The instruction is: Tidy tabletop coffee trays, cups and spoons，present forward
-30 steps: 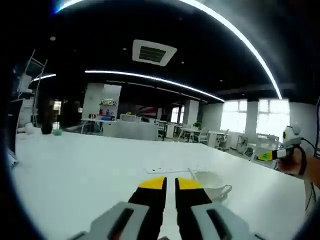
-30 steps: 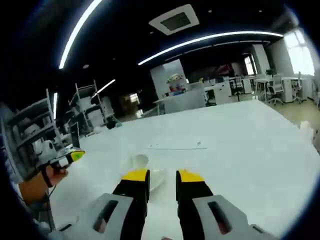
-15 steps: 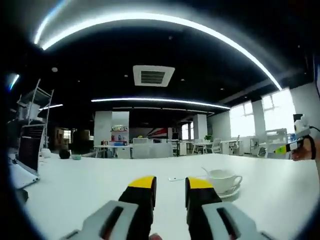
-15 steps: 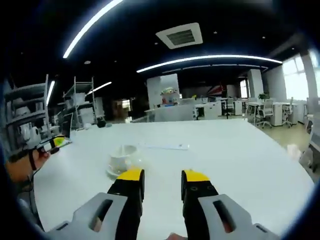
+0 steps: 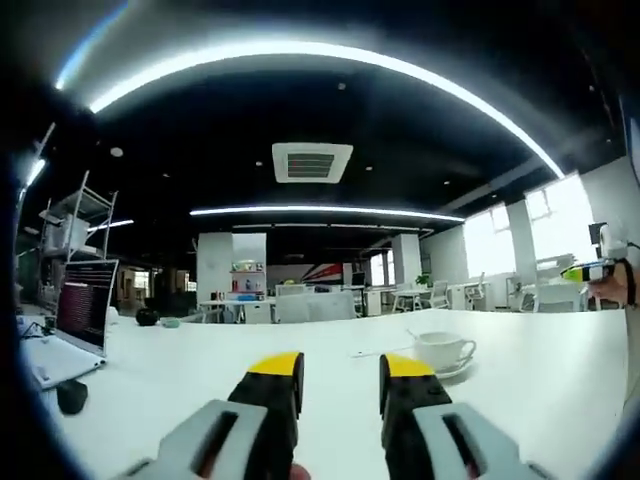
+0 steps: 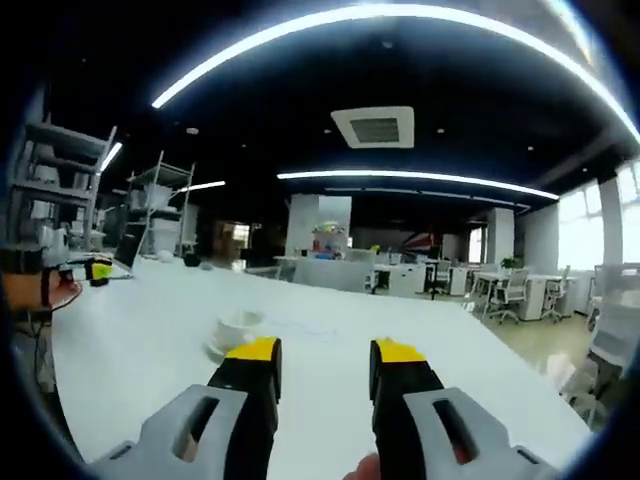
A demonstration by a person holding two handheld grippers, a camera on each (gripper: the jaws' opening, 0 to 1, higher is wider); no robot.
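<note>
Cup (image 5: 441,349) on saucer (image 5: 455,369) on table (image 5: 180,380), laptop (image 5: 70,330) far left.

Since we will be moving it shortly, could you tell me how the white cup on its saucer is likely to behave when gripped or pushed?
The cup looks like glazed ceramic, so probably rigid, breakable and rather slippery between the fingers. It sits loose on a saucer, so a push on the saucer could make it slide or rattle. What looks like a spoon handle sticking out of the cup may fall out if the cup is tilted.

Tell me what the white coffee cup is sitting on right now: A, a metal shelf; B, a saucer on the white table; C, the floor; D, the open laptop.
B: in the left gripper view the cup sits on a saucer on the white table, apart from the laptop.
</note>
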